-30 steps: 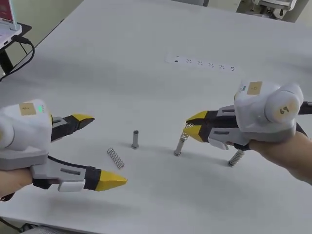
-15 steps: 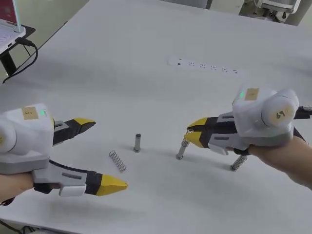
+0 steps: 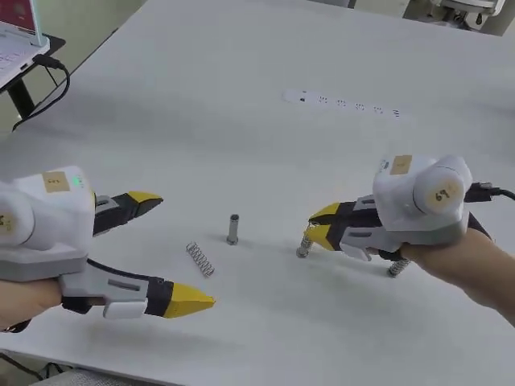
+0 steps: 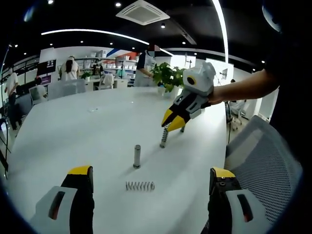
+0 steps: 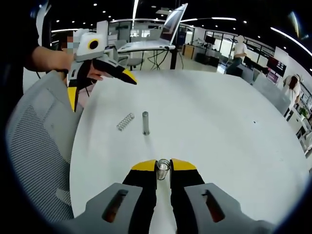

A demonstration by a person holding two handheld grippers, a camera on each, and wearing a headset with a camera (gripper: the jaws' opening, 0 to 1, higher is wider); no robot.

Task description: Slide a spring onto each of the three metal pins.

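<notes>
My right gripper (image 3: 319,225) is shut on a spring (image 5: 163,168) that sits around the middle pin (image 3: 304,244); the coil shows between its yellow tips in the right gripper view. A bare metal pin (image 3: 233,229) stands upright to the left, and a loose spring (image 3: 199,259) lies on the table beside it. Behind the right gripper body, a third pin (image 3: 396,267) wears a spring. My left gripper (image 3: 171,251) hovers wide open at the near left, and the loose spring (image 4: 140,185) lies just beyond its jaws.
The white table (image 3: 241,145) holds a flush power strip (image 3: 342,104) at the far middle. A laptop (image 3: 16,32) and a black cable (image 3: 50,68) sit on a side stand at the far left. People stand far off in the room.
The right gripper has come lower with the spring, which now sits further down the middle pin. The left gripper has stayed open in about the same place.
</notes>
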